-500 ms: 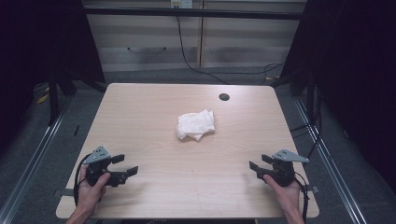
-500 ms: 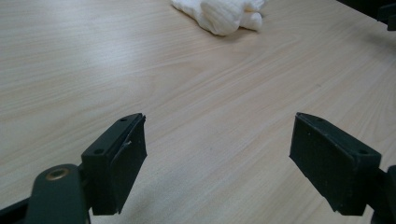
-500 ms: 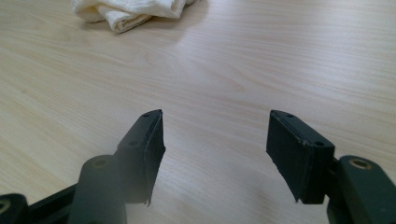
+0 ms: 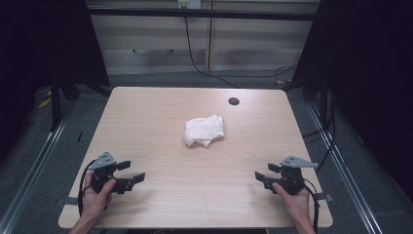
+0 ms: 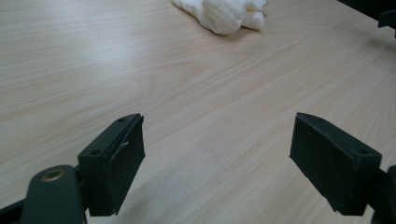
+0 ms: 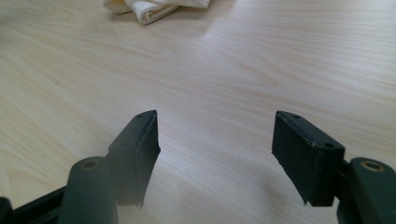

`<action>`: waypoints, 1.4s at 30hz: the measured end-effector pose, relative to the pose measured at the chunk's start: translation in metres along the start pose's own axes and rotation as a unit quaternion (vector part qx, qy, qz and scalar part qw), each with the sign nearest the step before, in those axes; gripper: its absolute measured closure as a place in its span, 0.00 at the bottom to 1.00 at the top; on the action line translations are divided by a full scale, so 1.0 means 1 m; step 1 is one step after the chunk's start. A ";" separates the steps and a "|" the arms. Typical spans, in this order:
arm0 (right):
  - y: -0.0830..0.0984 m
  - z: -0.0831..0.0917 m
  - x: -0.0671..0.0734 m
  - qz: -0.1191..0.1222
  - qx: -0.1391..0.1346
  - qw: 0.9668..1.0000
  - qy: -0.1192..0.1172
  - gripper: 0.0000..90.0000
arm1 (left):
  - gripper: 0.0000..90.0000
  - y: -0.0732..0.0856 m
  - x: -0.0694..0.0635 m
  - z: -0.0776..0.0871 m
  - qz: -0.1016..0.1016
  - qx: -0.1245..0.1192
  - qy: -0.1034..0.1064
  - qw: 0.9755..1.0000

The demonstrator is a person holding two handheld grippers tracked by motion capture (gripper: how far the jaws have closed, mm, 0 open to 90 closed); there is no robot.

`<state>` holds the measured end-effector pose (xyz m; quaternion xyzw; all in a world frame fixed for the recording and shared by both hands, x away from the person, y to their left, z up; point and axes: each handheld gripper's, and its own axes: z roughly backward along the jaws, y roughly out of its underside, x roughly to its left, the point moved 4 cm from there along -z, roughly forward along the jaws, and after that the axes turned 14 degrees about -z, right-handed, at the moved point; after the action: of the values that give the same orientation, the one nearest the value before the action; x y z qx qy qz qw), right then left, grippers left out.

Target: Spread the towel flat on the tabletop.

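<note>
A crumpled white cloth (image 4: 204, 130) lies near the middle of the wooden table (image 4: 160, 107). It also appears at the top of the left gripper view as the cloth (image 5: 224, 13) and at the top of the right gripper view as the cloth (image 6: 149, 7). My left gripper (image 4: 132, 171) rests at the table's front left, held by a hand, open with nothing between its jaws. My right gripper (image 4: 265, 172) sits at the front right, also open and empty. Both point inward toward the table's centre, well short of the cloth. My left gripper (image 5: 217, 163) and right gripper (image 6: 215, 156) hover just above bare wood.
A small dark round hole (image 4: 234, 101) sits in the tabletop behind the cloth. Cables (image 4: 204, 63) hang behind the table's far edge. Metal floor rails (image 4: 34, 161) run along both sides of the table.
</note>
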<state>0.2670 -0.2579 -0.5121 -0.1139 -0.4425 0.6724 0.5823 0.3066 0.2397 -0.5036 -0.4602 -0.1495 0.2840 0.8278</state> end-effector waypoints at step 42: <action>-0.053 -0.053 0.060 0.049 0.043 0.992 -0.111 0.51 | 0.19 -0.001 -0.005 -0.001 -0.019 0.005 0.013 1.000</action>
<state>0.3207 -0.1845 -0.4827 -0.0347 -0.4688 0.7270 0.5006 0.3039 0.2354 -0.5035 -0.4566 -0.1455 0.2628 0.8374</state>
